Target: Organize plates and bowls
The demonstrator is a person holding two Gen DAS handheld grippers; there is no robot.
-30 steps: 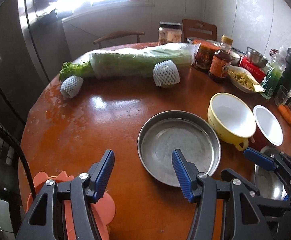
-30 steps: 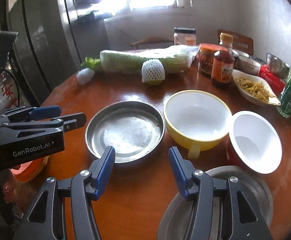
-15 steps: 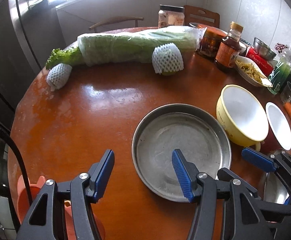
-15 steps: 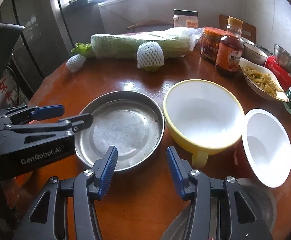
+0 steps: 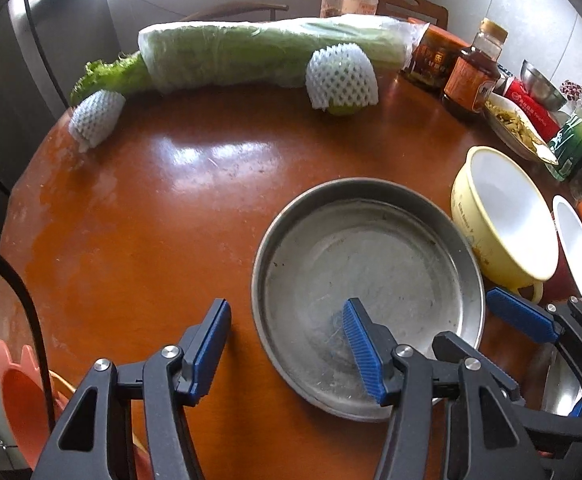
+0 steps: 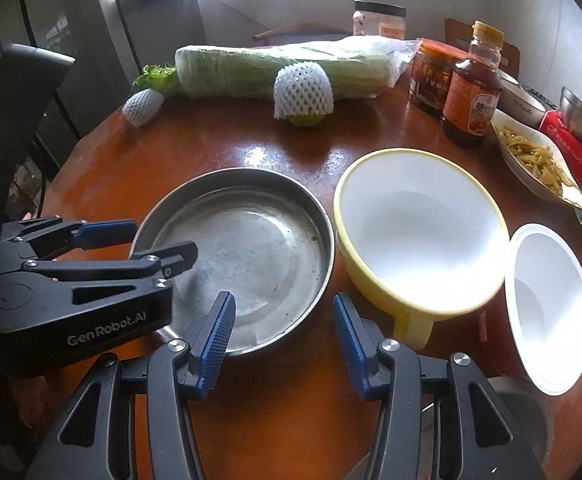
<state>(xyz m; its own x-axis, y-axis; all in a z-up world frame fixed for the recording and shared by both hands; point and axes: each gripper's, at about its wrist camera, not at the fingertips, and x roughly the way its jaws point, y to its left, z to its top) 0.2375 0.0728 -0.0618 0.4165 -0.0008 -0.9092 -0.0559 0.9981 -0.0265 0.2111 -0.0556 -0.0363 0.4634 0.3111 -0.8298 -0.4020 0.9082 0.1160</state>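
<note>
A: Wood, reddish and glossy: the round table (image 5: 139, 216) carries everything, and the steel pan (image 5: 367, 280) near its front edge is the mark to place the rest by. Behind the pan, at the far side, lies a bagged cabbage (image 5: 267, 56) with a net-wrapped fruit (image 5: 343, 78) leaning on it.

B: Both views show that. Right of the pan, almost touching its rim, stands the yellow bowl (image 6: 419, 232), white inside, handle toward the camera. Right of that bowl leans a white bowl (image 6: 547, 308), tipped on its side.

A: Only the right wrist view shows a second steel plate (image 6: 527, 412), in front of the white bowl and partly hidden by the gripper. The left view catches just a sliver of it.

B: And only the left view shows an orange plastic thing (image 5: 19, 396) past the table's edge, left of the pan.

A: The left gripper (image 5: 287, 344) has its jaws parted and straddles the pan's near-left rim: one finger (image 5: 361, 344) hangs over the pan's floor, the other outside over the wood. The pads do not press the rim.

B: The right view confirms it from the side. The right gripper (image 6: 283, 336) has just been closing a little, yet its jaws stand apart with only bare table between them, in front of the gap between pan and yellow bowl.

A: Behind the yellow bowl stand a sauce bottle (image 6: 475, 92) and a red-lidded jar (image 6: 431, 76).
</note>
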